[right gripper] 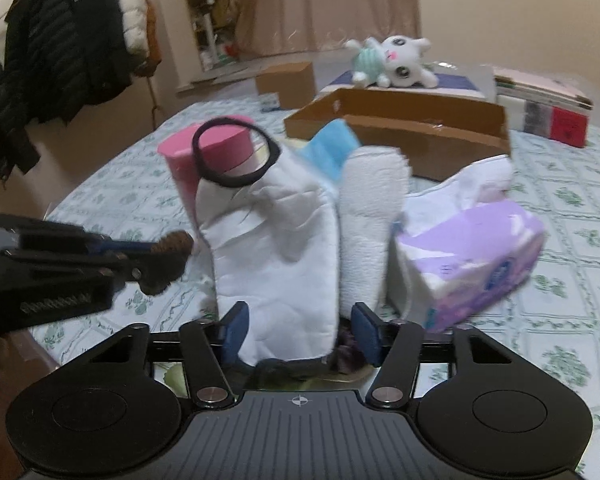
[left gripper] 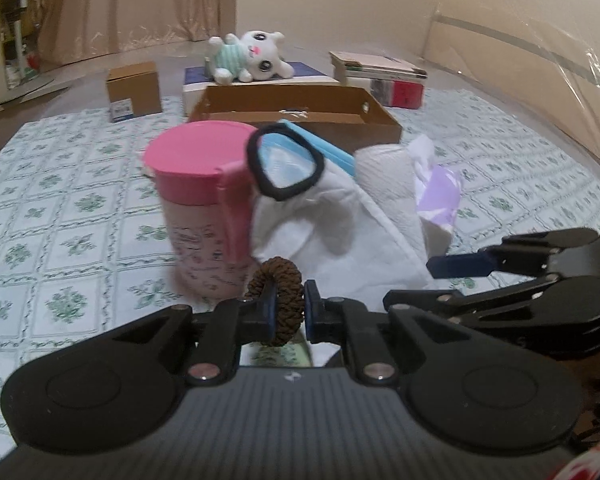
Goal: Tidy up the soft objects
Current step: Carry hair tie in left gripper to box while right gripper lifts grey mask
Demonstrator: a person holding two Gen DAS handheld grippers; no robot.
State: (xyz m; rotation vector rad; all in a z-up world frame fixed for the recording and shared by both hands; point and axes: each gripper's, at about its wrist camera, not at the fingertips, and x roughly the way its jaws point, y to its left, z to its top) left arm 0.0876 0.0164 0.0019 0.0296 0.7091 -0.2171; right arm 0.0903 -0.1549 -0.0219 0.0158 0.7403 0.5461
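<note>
My left gripper (left gripper: 290, 314) is shut on a brown braided hair tie (left gripper: 280, 280), just in front of a pink lidded cup (left gripper: 204, 200). In the right wrist view it comes in from the left (right gripper: 140, 256), holding the tie (right gripper: 172, 256). A white quilted pad (right gripper: 276, 264) stands upright with a black hair band (right gripper: 232, 152) resting on its top. Its lower end lies between the fingers of my right gripper (right gripper: 300, 330), and a small gap shows at the right pad. A white fleecy pad (right gripper: 368, 220), a blue sponge (right gripper: 332, 148) and a purple tissue pack (right gripper: 472, 256) lean beside it.
An open cardboard box (right gripper: 420, 128) lies behind the pile, on a green-patterned cloth (right gripper: 560, 208). Further back are a white plush toy (right gripper: 396, 60), a small carton (left gripper: 134, 90) and stacked books (right gripper: 548, 108). Dark jackets (right gripper: 64, 56) hang at the left.
</note>
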